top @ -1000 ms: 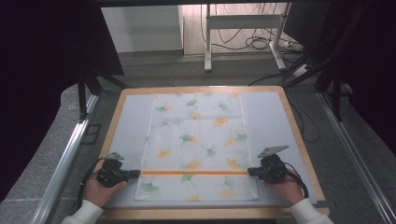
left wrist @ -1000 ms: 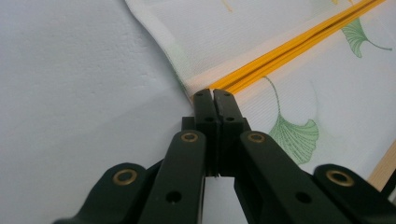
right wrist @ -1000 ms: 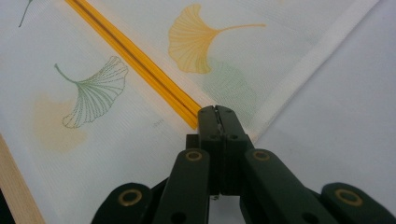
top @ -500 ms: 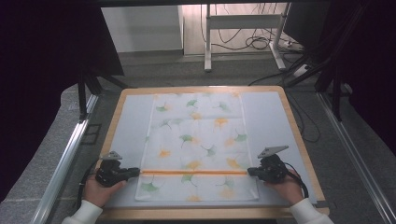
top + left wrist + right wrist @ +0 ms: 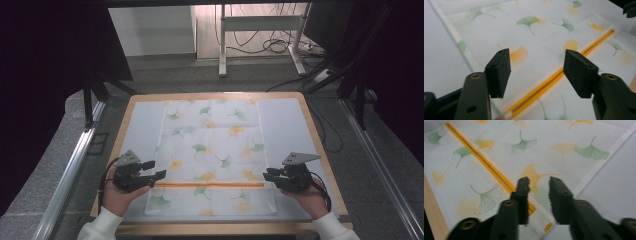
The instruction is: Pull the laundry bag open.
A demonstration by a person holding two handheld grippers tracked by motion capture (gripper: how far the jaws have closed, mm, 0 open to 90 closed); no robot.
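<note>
2 tongs, L [image 5: 159,169] & R [image 5: 266,175], just been opening, both apart over leaf-print cloth [image 5: 210,145], nothing gripped.

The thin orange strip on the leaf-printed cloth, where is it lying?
In the high view the thin orange strip runs straight across the near part of the leaf-printed cloth, between the left gripper and the right gripper.

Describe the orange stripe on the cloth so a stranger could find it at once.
Start at the wooden-edged table and the white cloth printed with green and orange ginkgo leaves lying flat on it. Near the cloth's front edge, between the two tongs, a thin orange stripe runs straight across from side to side. Unlike the scattered leaf prints, it is one unbroken line.
</note>
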